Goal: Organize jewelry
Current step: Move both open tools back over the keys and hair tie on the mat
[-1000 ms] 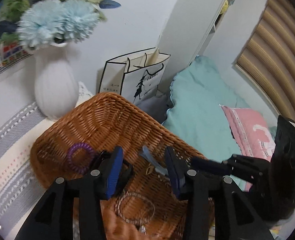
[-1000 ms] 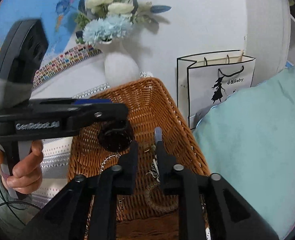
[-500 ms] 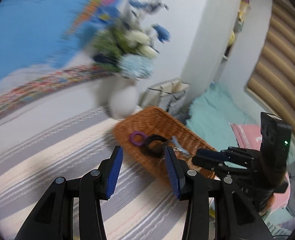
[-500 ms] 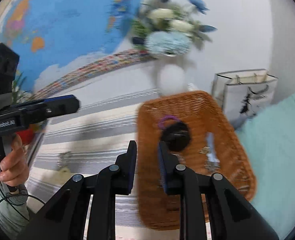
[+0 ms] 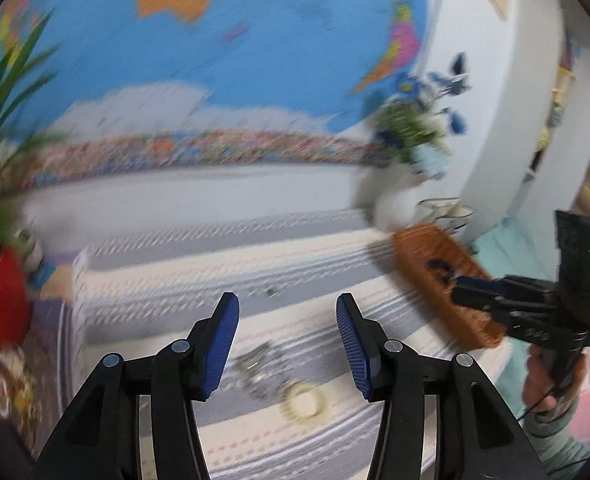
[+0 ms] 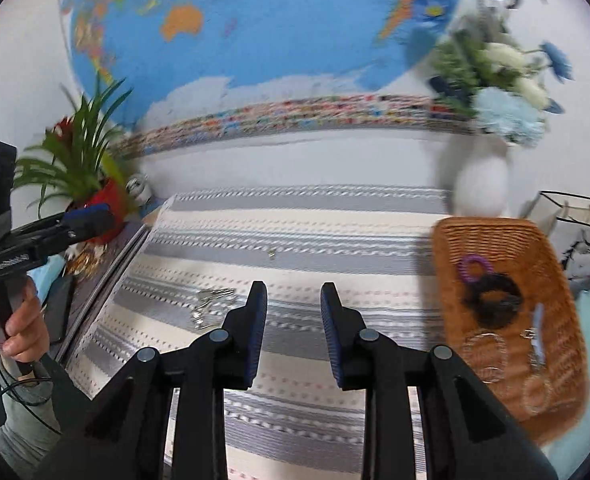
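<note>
Left gripper (image 5: 287, 344): jaws opening, nothing between them, above the silver chain tangle (image 5: 257, 372) and pale bead bracelet (image 5: 303, 401).
Right gripper (image 6: 291, 332): empty, jaws opening over the striped cloth (image 6: 315, 248).
Jewelry: small clip (image 6: 271, 255) loose mid-cloth; other pieces already in the wicker basket (image 6: 447, 248).
Technique: likely best to straddle the tangle squarely, closing low.

Both grippers gone from over the wicker basket (image 6: 507, 320), now above the striped cloth (image 6: 295, 240), left gripper (image 5: 287, 340) jaws opening, empty, right gripper (image 6: 293, 332) likewise, basket now at 3 o'clock
</note>
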A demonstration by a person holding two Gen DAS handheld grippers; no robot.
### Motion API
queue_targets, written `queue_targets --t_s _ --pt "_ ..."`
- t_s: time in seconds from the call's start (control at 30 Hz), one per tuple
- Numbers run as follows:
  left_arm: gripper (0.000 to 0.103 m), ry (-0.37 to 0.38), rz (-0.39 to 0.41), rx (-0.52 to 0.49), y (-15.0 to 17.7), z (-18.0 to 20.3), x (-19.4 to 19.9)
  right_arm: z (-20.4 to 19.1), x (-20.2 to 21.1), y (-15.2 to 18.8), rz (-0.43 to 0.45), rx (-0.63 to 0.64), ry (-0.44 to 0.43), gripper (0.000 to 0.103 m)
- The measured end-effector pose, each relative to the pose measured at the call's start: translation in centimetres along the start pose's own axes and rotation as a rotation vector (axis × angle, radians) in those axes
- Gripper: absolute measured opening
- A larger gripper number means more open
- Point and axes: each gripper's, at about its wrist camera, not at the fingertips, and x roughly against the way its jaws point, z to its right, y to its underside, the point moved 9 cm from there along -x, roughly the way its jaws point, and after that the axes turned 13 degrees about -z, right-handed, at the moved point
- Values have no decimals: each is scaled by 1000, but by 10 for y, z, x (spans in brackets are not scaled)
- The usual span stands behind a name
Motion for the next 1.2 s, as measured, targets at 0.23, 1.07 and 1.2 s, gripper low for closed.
queue_targets --t_s 0.23,1.07,1.2 --pt "52 3 -126 49 34 -41 -57 -36 -51 0 -84 36 -62 31" --pt "41 22 -336 -15 67 -47 -154 -50 -149 40 -188 55 -172 31" --pt "41 54 -335 -9 72 -47 -152 -56 -155 43 -201 68 -192 31"
